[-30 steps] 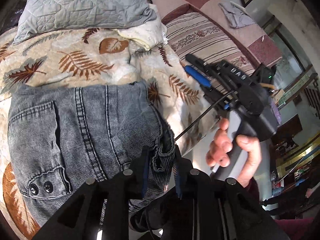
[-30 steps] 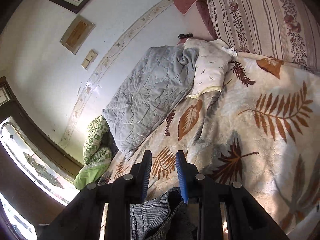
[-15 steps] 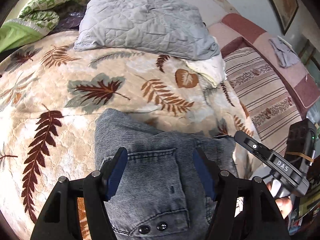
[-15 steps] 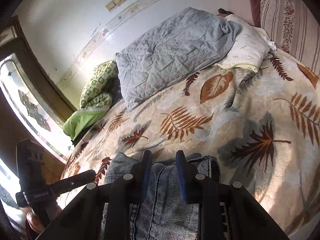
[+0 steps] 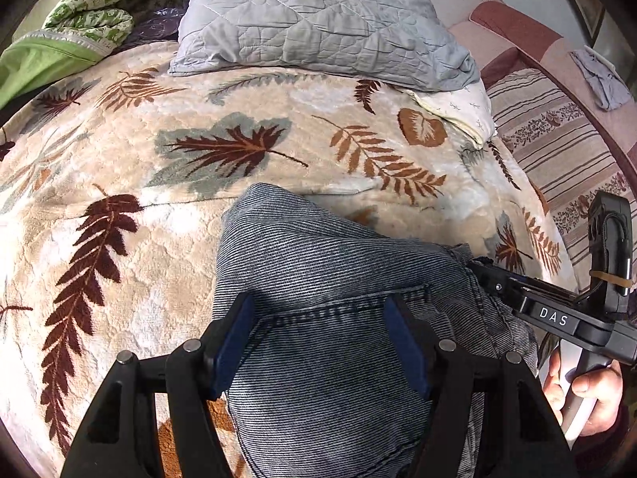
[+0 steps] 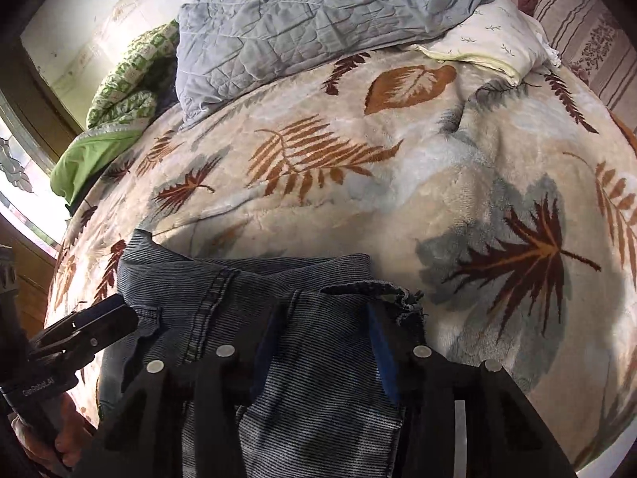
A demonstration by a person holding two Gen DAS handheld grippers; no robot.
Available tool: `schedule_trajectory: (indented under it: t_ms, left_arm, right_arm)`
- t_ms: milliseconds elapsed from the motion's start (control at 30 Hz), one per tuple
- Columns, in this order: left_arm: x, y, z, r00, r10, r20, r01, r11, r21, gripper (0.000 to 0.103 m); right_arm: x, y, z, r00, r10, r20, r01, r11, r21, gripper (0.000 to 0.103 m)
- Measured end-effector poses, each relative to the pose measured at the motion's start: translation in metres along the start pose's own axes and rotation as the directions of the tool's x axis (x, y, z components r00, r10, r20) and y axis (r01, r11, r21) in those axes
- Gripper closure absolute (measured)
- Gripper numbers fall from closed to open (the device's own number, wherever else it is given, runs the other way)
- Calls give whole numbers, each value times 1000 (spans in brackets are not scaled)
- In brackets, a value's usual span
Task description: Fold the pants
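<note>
The grey-blue denim pants (image 5: pixel 338 279) lie folded in a thick bundle on the leaf-patterned blanket (image 5: pixel 119 167), at the near edge of the bed. My left gripper (image 5: pixel 318 318) is open, its blue pads spread wide just above the top layer by the pocket seam. My right gripper (image 6: pixel 318 326) is open over the pants (image 6: pixel 247 290), its pads on either side of a frayed hem corner, holding nothing. The right gripper also shows at the right of the left wrist view (image 5: pixel 557 310), and the left gripper at the lower left of the right wrist view (image 6: pixel 79 330).
A grey quilted pillow (image 5: pixel 318 20) and a white pillow (image 5: pixel 458 111) lie at the far side of the bed. A green patterned quilt (image 5: pixel 71 28) is bunched at the far left. A striped sofa (image 5: pixel 565 147) stands to the right.
The left gripper let go of the pants a second ago and stays open. The right gripper has opened and released the denim, which now lies flat on the blanket. Both moved in over the bundle.
</note>
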State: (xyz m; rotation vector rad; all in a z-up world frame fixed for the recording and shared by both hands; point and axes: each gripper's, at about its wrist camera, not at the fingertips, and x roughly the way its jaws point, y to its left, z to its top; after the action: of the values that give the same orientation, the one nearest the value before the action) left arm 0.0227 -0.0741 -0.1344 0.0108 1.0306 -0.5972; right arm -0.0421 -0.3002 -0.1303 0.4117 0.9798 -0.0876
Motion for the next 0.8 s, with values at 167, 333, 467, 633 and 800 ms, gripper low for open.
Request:
schedule_trajectory:
  t_ms: [167, 333, 467, 633, 800]
  left_arm:
    - [-4, 0, -7, 999, 33, 22, -34, 999, 28, 35]
    - [-17, 8, -11, 997, 68, 39, -68, 998, 2, 35]
    - [-33, 14, -14, 991, 114, 75, -113, 993, -13, 34]
    - [-55, 14, -19, 970, 189, 154, -191, 982, 4, 29]
    - [-68, 6, -24, 953, 226, 202, -241, 969, 50, 26]
  right_arm:
    - [-1, -1, 1, 1000, 9, 14, -9, 1000, 3, 53]
    - [-20, 1, -3, 998, 28, 61, -28, 1000, 7, 52]
    - [-47, 3, -11, 986, 78, 148, -80, 997, 6, 52]
    - [-67, 18, -26, 975, 113, 193, -108, 993, -37, 52]
    - [-77, 36, -54, 976, 105, 191, -87, 991, -101, 52]
